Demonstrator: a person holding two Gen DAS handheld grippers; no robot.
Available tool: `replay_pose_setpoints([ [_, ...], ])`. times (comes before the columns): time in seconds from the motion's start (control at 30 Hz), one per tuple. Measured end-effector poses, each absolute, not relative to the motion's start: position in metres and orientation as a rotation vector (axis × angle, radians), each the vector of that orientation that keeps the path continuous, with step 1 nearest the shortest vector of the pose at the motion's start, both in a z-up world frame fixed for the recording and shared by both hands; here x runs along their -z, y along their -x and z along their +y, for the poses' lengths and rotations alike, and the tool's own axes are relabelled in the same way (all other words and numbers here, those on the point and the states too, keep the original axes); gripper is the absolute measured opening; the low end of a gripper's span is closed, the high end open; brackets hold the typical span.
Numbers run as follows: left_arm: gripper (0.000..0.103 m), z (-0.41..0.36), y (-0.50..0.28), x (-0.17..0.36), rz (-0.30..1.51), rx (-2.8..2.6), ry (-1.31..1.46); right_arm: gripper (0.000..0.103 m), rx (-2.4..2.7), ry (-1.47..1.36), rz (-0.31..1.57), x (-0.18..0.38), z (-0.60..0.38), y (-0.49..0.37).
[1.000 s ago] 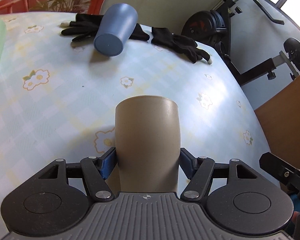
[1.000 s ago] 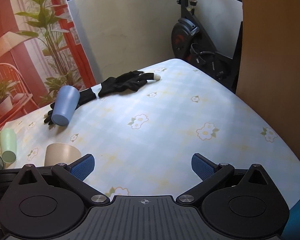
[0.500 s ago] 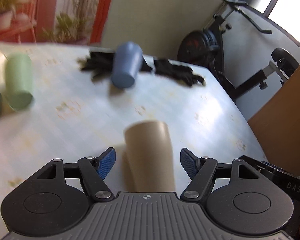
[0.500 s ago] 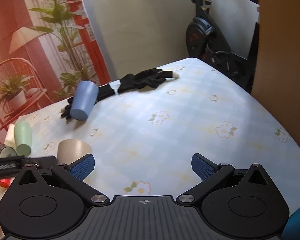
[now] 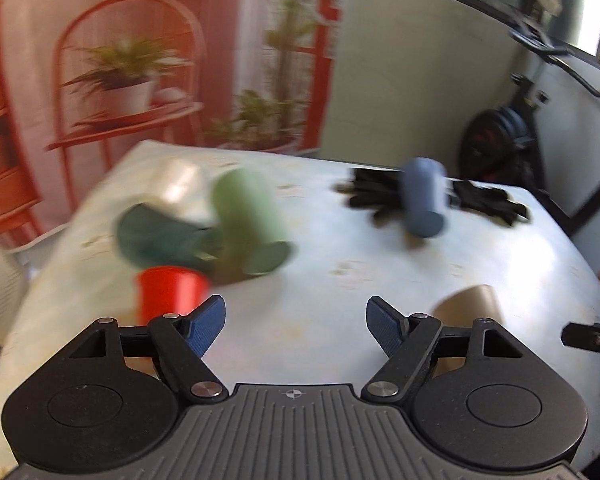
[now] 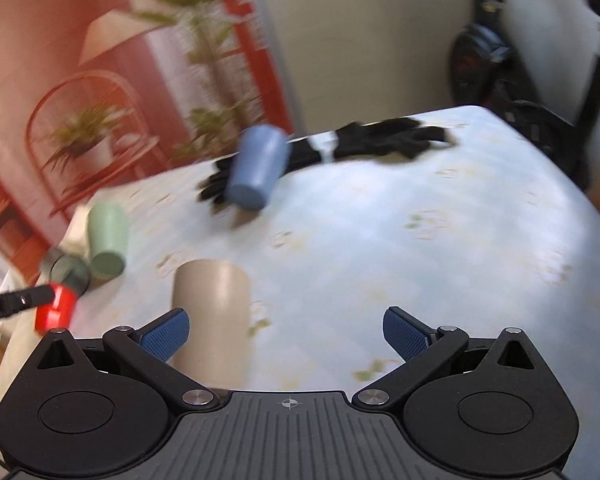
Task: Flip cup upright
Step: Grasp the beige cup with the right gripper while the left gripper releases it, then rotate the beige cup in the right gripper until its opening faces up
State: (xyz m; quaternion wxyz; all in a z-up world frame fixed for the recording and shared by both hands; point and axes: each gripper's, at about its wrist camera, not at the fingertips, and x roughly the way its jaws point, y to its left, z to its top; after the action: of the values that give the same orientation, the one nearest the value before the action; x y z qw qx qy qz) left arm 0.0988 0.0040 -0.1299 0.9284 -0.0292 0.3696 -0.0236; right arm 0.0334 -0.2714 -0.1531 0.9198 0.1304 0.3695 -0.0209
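Note:
A beige cup (image 6: 212,320) stands on the flowered table just ahead of my right gripper's left finger; in the left wrist view the beige cup (image 5: 470,306) peeks out behind the right finger. A blue cup (image 6: 256,172) lies on its side on black gloves (image 6: 384,142) at the far side; the left wrist view shows the blue cup (image 5: 422,202) too. My left gripper (image 5: 296,326) is open and empty. My right gripper (image 6: 286,332) is open and empty. Both views are motion-blurred.
A light green cup (image 5: 248,220) and a dark green cup (image 5: 156,236) lie on their sides at the table's left, with a red cup (image 5: 170,294) standing by them. An exercise bike (image 5: 512,136) stands beyond the table (image 5: 380,280). The left gripper's tip (image 6: 16,302) shows at the right wrist view's left edge.
My left gripper has opened, let go of the beige cup, and swung left and back. The right gripper has drawn up behind the beige cup.

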Motion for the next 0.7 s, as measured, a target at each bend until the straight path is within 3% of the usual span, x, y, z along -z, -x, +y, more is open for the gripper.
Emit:
replay_pose_setpoints([
  [0.2, 0.08, 0.048, -0.091, 0.131, 0.749, -0.063, 0.091, 0.1, -0.086, -0.142, 0.833, 0.161, -0.219, -0.076],
  [0.43, 0.08, 0.058, -0.079, 0.129, 0.752, -0.08, 0.133, 0.08, -0.142, -0.161, 0.98, 0.188, -0.186, -0.125],
  [0.57, 0.08, 0.054, -0.076, 0.132, 0.745, -0.062, 0.141, 0.078, -0.14, -0.185, 1.006, 0.194, -0.187, -0.127],
  [0.63, 0.08, 0.051, -0.076, 0.132, 0.744, -0.056, 0.131, 0.069, -0.136, -0.182, 1.013, 0.195, -0.188, -0.127],
  [0.7, 0.08, 0.051, -0.076, 0.134, 0.745, -0.052, 0.128, 0.069, -0.136, -0.178, 1.019, 0.196, -0.189, -0.126],
])
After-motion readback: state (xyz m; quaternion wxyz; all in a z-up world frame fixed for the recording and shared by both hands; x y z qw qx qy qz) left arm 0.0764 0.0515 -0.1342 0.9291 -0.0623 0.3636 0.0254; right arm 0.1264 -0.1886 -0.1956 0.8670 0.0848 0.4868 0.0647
